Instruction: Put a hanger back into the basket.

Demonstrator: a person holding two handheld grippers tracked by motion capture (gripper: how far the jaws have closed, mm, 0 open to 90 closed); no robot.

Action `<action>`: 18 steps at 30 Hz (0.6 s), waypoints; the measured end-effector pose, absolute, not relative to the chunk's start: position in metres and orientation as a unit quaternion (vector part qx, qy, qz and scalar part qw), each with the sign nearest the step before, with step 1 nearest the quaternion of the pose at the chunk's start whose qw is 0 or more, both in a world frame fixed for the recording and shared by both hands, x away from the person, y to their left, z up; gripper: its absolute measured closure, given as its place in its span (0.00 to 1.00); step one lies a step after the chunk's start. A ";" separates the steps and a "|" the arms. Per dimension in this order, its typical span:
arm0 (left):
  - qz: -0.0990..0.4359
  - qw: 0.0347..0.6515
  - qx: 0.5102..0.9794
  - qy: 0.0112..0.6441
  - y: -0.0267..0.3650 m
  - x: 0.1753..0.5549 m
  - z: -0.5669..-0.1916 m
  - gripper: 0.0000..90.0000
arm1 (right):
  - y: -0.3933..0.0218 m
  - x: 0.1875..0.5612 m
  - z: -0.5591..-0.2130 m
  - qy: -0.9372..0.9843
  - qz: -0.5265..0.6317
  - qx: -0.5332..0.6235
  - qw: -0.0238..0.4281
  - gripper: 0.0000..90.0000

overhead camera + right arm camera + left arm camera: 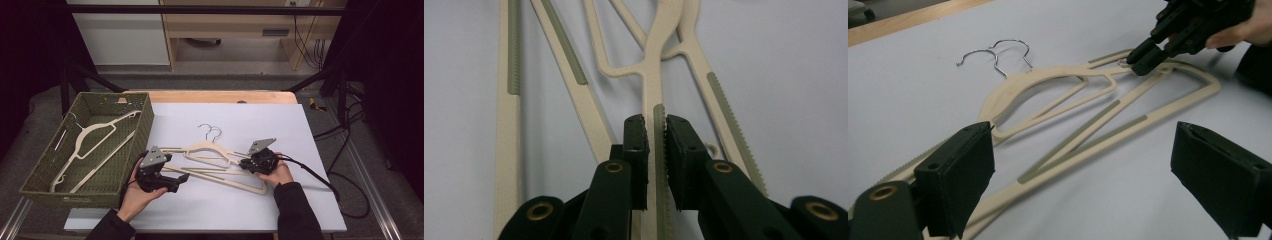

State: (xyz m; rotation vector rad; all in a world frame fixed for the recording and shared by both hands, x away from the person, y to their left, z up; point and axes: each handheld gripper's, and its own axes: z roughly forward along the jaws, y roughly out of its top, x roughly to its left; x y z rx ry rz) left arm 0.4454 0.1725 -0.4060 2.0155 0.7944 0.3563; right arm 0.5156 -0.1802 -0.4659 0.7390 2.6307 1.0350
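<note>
My right tongs (248, 162) sit right of the frame's centre in the high view, clamped on the arm of one of the two cream hangers (220, 165) that lie overlapped in the middle of the white counter (300, 200). In the right gripper view the two black pads (636, 155) press either side of a thin bar with a grey ribbed strip, at the bottom centre of the frame. The hangers' metal hooks (210, 131) point toward the top of the high view, side by side.

My left tongs (180, 181) are lower left of centre in the high view, held in my left hand (134, 196), standing wide apart with nothing pressed between them. In the left gripper view one pad (955, 175) is at the lower left, over the near end of the hangers.

At the left of the high view, a green woven basket (142, 125) holds more cream hangers (90, 145).
</note>
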 end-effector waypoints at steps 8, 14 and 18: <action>0.139 0.439 0.817 0.346 0.144 0.491 -0.413 0.14 | -0.181 0.506 -0.449 0.896 0.353 0.240 0.122 0.89; 0.131 0.425 0.820 0.360 0.138 0.519 -0.424 0.15 | -0.177 0.499 -0.436 0.897 0.360 0.225 0.127 0.89; 0.128 0.410 0.828 0.359 0.134 0.533 -0.431 0.17 | -0.175 0.496 -0.431 0.896 0.360 0.224 0.129 0.89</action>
